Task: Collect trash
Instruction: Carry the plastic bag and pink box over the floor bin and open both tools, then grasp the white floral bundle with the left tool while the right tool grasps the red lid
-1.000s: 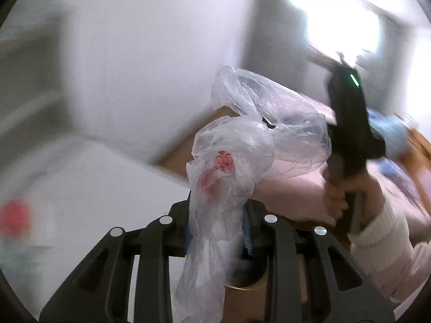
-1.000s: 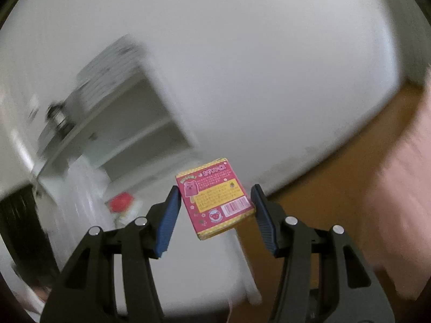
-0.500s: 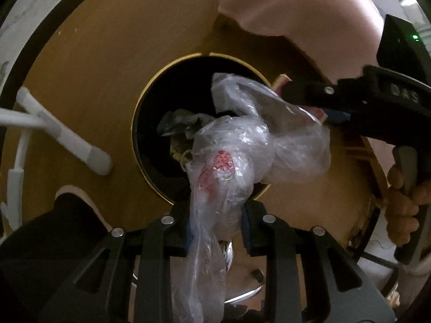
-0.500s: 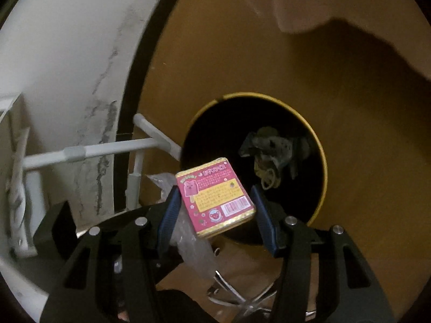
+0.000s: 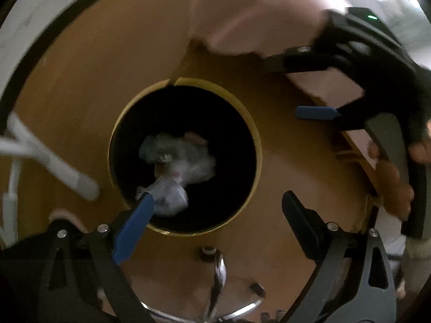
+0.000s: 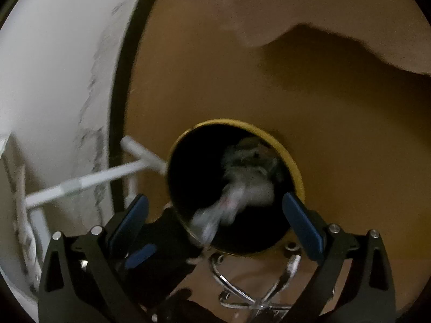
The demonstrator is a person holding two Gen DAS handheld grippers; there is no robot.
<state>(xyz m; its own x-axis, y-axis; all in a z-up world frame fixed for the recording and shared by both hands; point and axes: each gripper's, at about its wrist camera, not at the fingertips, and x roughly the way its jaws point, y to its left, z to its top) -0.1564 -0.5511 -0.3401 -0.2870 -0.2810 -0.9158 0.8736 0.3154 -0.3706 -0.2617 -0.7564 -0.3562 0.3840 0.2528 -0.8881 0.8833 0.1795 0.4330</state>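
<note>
Both grippers hang over a round black bin with a gold rim, standing on the wooden floor. A crumpled clear plastic bag lies loose inside the bin, and its tail brushes my left blue pad. My left gripper is opening, its jaws wide apart and pressing on nothing. My right gripper is also opening above the bin, with nothing in it, and the bag shows blurred below it. The right gripper also appears at upper right in the left wrist view. I cannot make out the red snack box.
White tube legs of a rack stand left of the bin, against a white marbled wall. A chrome chair base lies just near the bin. Pink fabric hangs over the floor beyond it.
Both grippers opened over the bin. The plastic bag left the left jaws and dropped in. The red box is gone from the right jaws.
</note>
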